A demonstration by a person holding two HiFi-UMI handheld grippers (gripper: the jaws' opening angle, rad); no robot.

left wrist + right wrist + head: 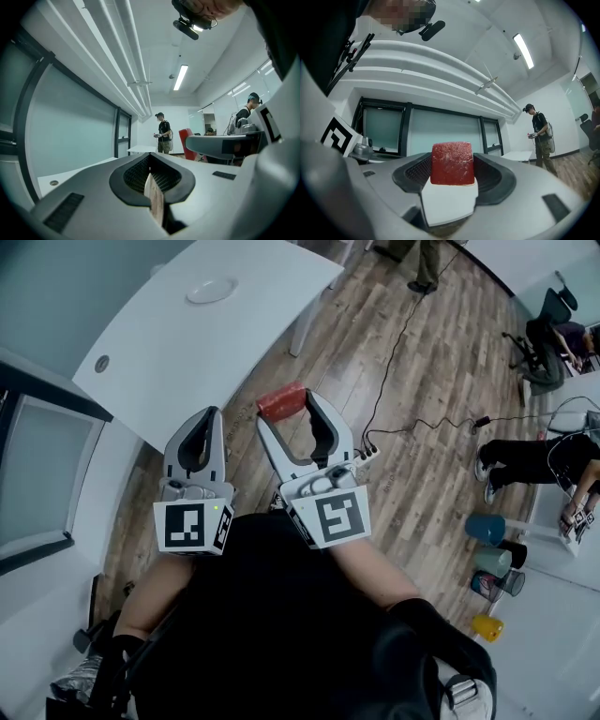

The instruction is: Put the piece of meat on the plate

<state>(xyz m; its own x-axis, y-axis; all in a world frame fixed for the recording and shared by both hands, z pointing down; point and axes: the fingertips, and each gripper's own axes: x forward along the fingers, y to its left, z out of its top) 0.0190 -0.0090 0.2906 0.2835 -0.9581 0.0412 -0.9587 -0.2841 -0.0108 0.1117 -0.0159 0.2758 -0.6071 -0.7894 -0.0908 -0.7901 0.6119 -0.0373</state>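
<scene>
**Black top (272, 615) up close, meat (281, 401) pinched in the right gripper (286, 409), plate (210, 289) a reach away**

Head view first. Past the black top, the two marker cubes (192, 526) sit side by side. The right gripper has its jaws partway apart and clamped on the red block of meat, right out at the tips. The left gripper (212, 416) is just beside it on its left, jaws together with nothing in them. The plate sits on the white table (169, 352), well ahead of the right gripper's tips and off to its left. From this angle the meat looks to hang over wood floor (403, 381), not table.

Left gripper view: the jaws (151, 174) meet except for a thin slit, and they're empty. The meat (189, 140) shows as a red chunk off to the right, in the other gripper.

Right gripper view: the meat (452, 161) sits squarely between the pads and fills the gap. A white patch shows below it, probably the table.

What I'd worry about:
- The hold is only at the tips, so a fast swing or a slack squeeze could let the block slide out onto the floor.
- Letting go early would land it on bare table, short of the plate.
- The left gripper is close enough to bump it on the way over.
</scene>
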